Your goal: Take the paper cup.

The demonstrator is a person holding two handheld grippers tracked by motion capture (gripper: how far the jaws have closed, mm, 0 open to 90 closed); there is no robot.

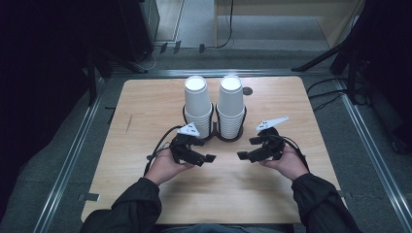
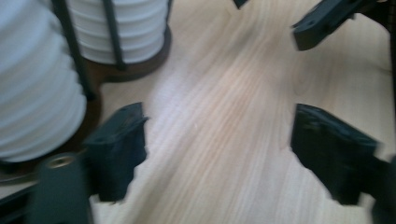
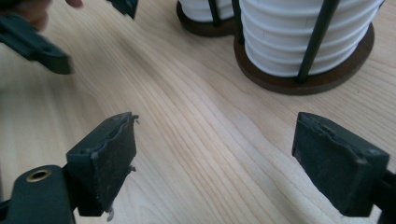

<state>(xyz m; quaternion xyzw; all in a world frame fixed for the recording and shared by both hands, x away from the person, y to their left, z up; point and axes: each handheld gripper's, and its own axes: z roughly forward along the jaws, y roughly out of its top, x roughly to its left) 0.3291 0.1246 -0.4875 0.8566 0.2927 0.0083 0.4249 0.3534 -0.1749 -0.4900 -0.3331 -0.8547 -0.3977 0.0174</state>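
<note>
Two stacks of white paper cups stand upside down in a dark wire holder at the table's middle: the left stack point(image 1: 197, 104) and the right stack point(image 1: 230, 103). My left gripper point(image 1: 205, 154) hovers in front of the left stack, jaws apart with only bare wood between them point(image 2: 217, 149). My right gripper point(image 1: 247, 151) hangs in front of the right stack, also open and empty point(image 3: 212, 158). The two grippers point toward each other. In the right gripper view the right stack point(image 3: 299, 32) sits in its wooden-based holder point(image 3: 322, 79); in the left gripper view the cup stacks point(image 2: 37, 93) are blurred.
The light wooden table point(image 1: 145, 126) has bare room on both sides of the cup holder and in front of the grippers. A small dark disc point(image 1: 248, 91) lies behind the right stack. Metal rails point(image 1: 73, 150) run along the table's sides; dark stands and cables stand beyond.
</note>
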